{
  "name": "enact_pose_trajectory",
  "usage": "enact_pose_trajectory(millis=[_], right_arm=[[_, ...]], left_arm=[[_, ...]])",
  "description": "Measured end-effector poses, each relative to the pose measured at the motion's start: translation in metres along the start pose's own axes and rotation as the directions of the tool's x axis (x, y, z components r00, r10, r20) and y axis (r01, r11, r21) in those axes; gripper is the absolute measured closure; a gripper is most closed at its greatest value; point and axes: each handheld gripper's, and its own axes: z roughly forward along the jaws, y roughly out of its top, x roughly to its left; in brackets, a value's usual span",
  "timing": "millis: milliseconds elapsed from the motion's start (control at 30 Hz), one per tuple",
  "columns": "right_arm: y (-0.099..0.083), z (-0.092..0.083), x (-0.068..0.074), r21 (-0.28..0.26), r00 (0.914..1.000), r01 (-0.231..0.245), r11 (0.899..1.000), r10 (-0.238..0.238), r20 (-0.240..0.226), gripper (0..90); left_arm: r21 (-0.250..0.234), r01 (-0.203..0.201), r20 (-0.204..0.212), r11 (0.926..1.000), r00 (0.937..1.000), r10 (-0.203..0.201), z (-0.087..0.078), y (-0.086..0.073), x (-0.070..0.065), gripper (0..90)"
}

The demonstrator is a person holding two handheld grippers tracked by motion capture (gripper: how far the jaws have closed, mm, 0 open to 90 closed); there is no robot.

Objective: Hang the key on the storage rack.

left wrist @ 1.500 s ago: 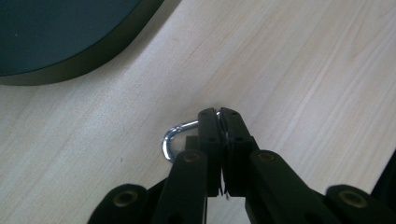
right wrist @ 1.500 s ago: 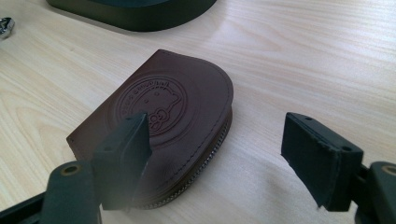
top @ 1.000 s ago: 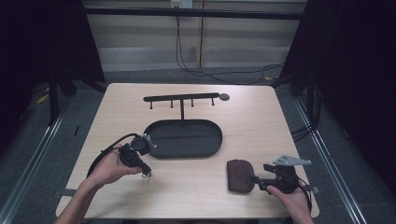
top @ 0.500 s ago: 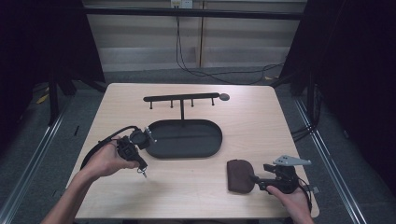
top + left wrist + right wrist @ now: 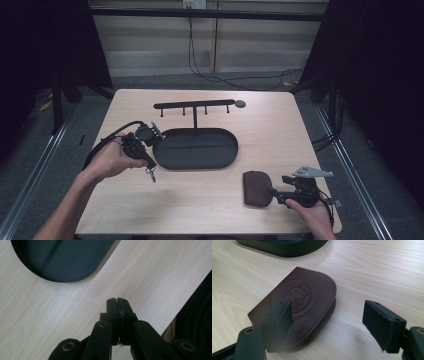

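My left gripper is shut, held over the table just left of a black oval tray. A small metal key-like thing dangles from its tip, and only a thin sliver of it shows between the jaws in the left gripper view. A brown leather pouch with an embossed round mark lies flat near the table's front right. My right gripper is open at the pouch's right edge. One jaw is over the leather and the other is over bare wood.
A black rack bar with several short pegs stands on a post rising from the tray's far side, with a round disc at its right end. The wooden table has dark floor and rails around it. Cables trail from both grippers.
My left gripper has moved a little away from me and to the left, carrying the small dangling thing with it. The right gripper and the pouch have stayed put.
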Motion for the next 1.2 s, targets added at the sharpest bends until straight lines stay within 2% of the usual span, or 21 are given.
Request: enact_pose_trajectory(millis=[167, 300, 467, 667, 867, 933, 967, 1100, 1133, 1200], right_arm=[[0.0, 0.0, 0.0, -0.003, 1.0, -0.002, 1.0, 0.002, -0.002, 23.5], [0.0, -0.001, 0.0, -0.003, 1.0, -0.002, 1.0, 0.002, -0.003, 23.5], [0.0, -0.001, 0.0, -0.004, 1.0, 0.0, 1.0, 0.0, -0.006, 23.5], [0.0, 0.0, 0.0, -0.005, 1.0, 0.0, 1.0, -0.001, -0.007, 23.5], [0.0, -0.001, 0.0, -0.003, 1.0, -0.001, 1.0, 0.001, -0.008, 23.5], [0.0, -0.001, 0.0, -0.005, 1.0, -0.001, 1.0, 0.001, -0.008, 23.5], [0.0, -0.001, 0.0, -0.004, 1.0, -0.001, 1.0, 0.001, -0.007, 23.5], [0.0, -0.001, 0.0, -0.007, 1.0, 0.001, 1.0, -0.001, -0.008, 23.5], [0.0, -0.001, 0.0, -0.006, 1.0, -0.001, 1.0, 0.001, -0.008, 23.5], [0.0, -0.001, 0.0, -0.007, 1.0, -0.004, 1.0, 0.004, -0.008, 23.5]], left_arm=[[0.011, 0.006, -0.031, 0.9999, 0.9995, -0.006, -0.009, 0.005, 0.004, 89.2], [0.016, 0.003, -0.025, 0.9999, 0.9997, -0.003, -0.015, 0.01, 0.007, 89.2], [0.014, 0.0, -0.036, 0.9999, 0.9994, 0.001, -0.022, 0.019, 0.008, 89.3], [0.034, 0.001, -0.041, 0.9994, 0.9992, 0.001, -0.032, 0.029, 0.012, 89.4], [0.015, -0.01, -0.052, 0.9998, 0.9986, 0.01, -0.043, 0.039, 0.014, 89.4], [0.0, -0.006, -0.076, 1.0, 0.9971, 0.006, -0.047, 0.042, 0.015, 89.4], [-0.016, 0.008, -0.1, 0.9998, 0.9949, -0.01, -0.05, 0.045, 0.017, 89.4], [-0.019, 0.025, -0.108, 0.9995, 0.9938, -0.027, -0.054, 0.05, 0.024, 89.5], [-0.014, 0.019, -0.104, 0.9997, 0.9943, -0.021, -0.056, 0.051, 0.026, 89.5], [-0.02, 0.032, -0.097, 0.9993, 0.9947, -0.033, -0.058, 0.054, 0.029, 89.5]])
